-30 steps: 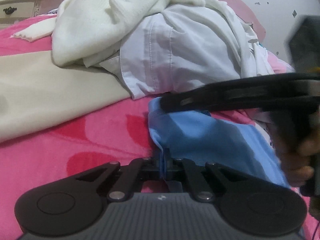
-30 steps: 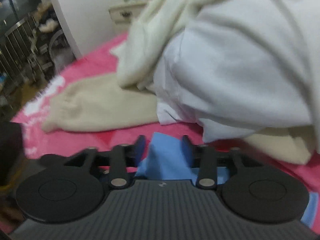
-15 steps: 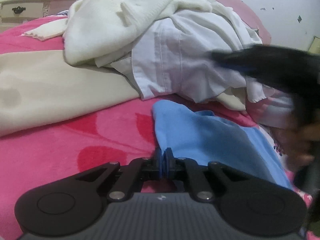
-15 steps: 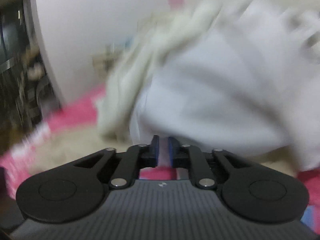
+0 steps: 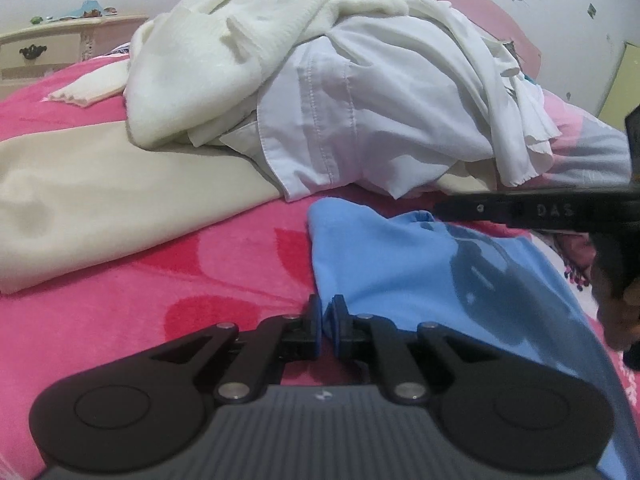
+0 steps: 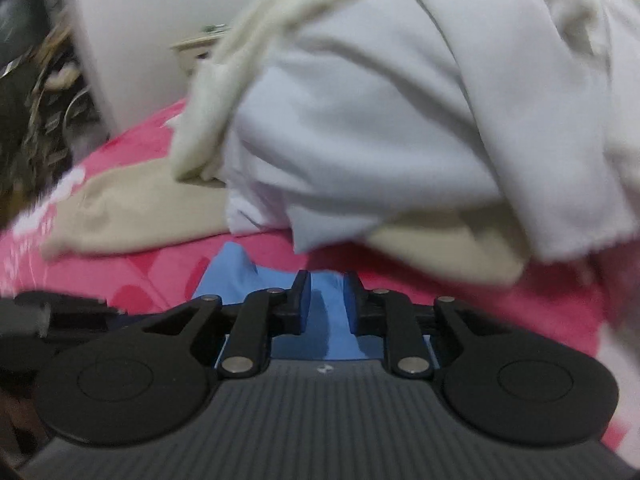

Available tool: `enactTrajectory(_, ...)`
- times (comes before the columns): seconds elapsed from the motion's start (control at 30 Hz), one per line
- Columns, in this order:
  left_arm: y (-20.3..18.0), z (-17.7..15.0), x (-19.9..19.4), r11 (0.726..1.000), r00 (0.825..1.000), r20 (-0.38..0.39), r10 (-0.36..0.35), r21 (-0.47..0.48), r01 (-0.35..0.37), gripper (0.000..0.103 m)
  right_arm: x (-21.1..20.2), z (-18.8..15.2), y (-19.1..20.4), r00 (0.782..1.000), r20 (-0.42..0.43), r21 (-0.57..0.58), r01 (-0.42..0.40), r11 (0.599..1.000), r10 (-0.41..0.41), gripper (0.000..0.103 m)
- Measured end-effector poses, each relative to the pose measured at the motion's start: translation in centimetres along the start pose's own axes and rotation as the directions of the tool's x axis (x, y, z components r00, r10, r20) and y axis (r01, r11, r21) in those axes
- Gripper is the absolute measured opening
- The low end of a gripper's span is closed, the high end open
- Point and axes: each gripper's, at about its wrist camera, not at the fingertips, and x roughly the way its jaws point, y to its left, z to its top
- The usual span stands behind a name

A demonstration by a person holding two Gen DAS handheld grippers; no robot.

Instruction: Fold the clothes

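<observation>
A light blue garment point(image 5: 420, 264) lies flat on the pink bed cover point(image 5: 160, 300). My left gripper point(image 5: 326, 320) sits at the garment's near left edge. Its pads are almost together, nipping that edge. In the right wrist view the blue garment point(image 6: 240, 268) lies under my right gripper point(image 6: 326, 300). Those jaws are opening, a strip of blue cloth shows in the gap, and the pads stand clear of it. The right gripper point(image 5: 540, 210) also shows as a black bar over the garment's far right side, with a hand point(image 5: 616, 312) behind it.
A heap of white and cream clothes point(image 5: 340, 80) rises just beyond the blue garment. A beige cloth point(image 5: 100, 200) spreads to the left. A cream dresser point(image 5: 60, 52) stands at the far left by the wall. The bed's pink headboard point(image 5: 500, 12) is behind the heap.
The right gripper swung up toward the clothes heap and came back down over the blue garment's far side, its jaws narrower than a second ago. The left gripper stayed at the garment's edge.
</observation>
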Motion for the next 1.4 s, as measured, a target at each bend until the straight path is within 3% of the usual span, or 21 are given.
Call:
enactTrajectory(0.17, 0.0, -0.1, 0.0, 1.0, 1.0, 0.004, -0.009, 0.011, 0.009, 0.008, 1.8, 0.3, 1.7, 0.99, -0.138, -0.315, -0.029, 0.949, -0.016, 0.045)
enactTrajectory(0.2, 0.1, -0.1, 0.0, 1.0, 1.0, 0.004, -0.01, 0.01, 0.01, 0.008, 2.1, 0.4, 1.8, 0.988, -0.148, -0.353, -0.016, 0.936, -0.039, 0.05)
enactTrajectory(0.27, 0.1, -0.1, 0.1, 1.0, 1.0, 0.004, -0.011, 0.009, 0.011, 0.008, 2.5, 0.5, 1.6, 0.981, -0.191, -0.375, -0.035, 0.926, -0.041, 0.05)
enactTrajectory(0.37, 0.1, -0.1, 0.1, 1.0, 1.0, 0.004, -0.01, 0.009, 0.01, 0.008, 3.0, 0.7, 1.8, 0.971, -0.234, -0.372, -0.046, 0.927, -0.046, 0.039)
enactTrajectory(0.4, 0.1, -0.1, 0.1, 1.0, 1.0, 0.004, -0.011, 0.008, 0.011, 0.008, 2.9, 0.7, 2.0, 0.973, -0.225, -0.375, -0.03, 0.927, -0.06, 0.022)
enactTrajectory(0.43, 0.1, -0.1, 0.1, 1.0, 1.0, 0.004, -0.011, 0.007, 0.011, 0.008, 2.8, 0.6, 2.3, 0.974, -0.209, -0.38, -0.004, 0.925, -0.082, 0.012)
enactTrajectory(0.53, 0.1, -0.2, 0.1, 1.0, 1.0, 0.006, -0.012, 0.008, 0.012, 0.008, 2.7, 0.1, 3.3, 0.984, -0.131, -0.388, 0.062, 0.92, -0.122, 0.002)
enactTrajectory(0.7, 0.2, -0.3, 0.0, 1.0, 1.0, 0.009, -0.013, 0.006, 0.013, 0.008, 0.8, -1.0, 2.5, 0.984, -0.009, -0.362, 0.164, 0.918, -0.179, 0.0)
enactTrajectory(0.83, 0.0, -0.3, 0.0, 1.0, 1.0, 0.01, -0.004, 0.015, 0.004, 0.008, -0.1, -1.4, 2.0, 0.968, 0.104, -0.294, 0.248, 0.923, -0.227, 0.0)
enactTrajectory(0.97, -0.1, -0.3, 0.0, 1.0, 1.0, 0.012, 0.004, 0.027, -0.005, 0.008, 2.1, -2.0, 0.6, 0.963, 0.089, -0.249, 0.267, 0.931, -0.253, 0.0)
enactTrajectory(1.07, -0.2, -0.3, 0.0, 1.0, 1.0, 0.013, 0.006, 0.03, -0.006, 0.008, 3.5, -2.2, -0.8, 0.946, 0.071, -0.189, 0.325, 0.927, -0.318, 0.001)
enactTrajectory(1.13, -0.1, -0.3, 0.0, 1.0, 1.0, 0.014, 0.002, 0.027, -0.003, 0.008, 1.6, -1.6, -2.6, 0.936, 0.095, -0.041, 0.343, 0.939, -0.338, 0.001)
enactTrajectory(1.27, 0.3, 0.3, -0.7, 1.0, 1.0, 0.024, -0.007, -0.003, 0.007, 0.014, -5.6, -1.4, -5.9, 0.909, 0.146, 0.202, 0.359, 0.911, -0.391, 0.002)
enactTrajectory(1.33, 0.3, 0.7, -1.7, 1.0, 0.998, 0.063, 0.017, -0.01, -0.017, 0.028, -9.6, -2.0, -7.6, 0.909, 0.134, 0.312, 0.339, 0.888, -0.395, 0.003)
enactTrajectory(1.4, 0.2, 1.2, -2.6, 1.0, 0.995, 0.093, 0.02, -0.004, -0.019, 0.028, -12.9, -2.8, -8.9, 0.925, 0.108, 0.4, 0.295, 0.868, -0.364, 0.004)
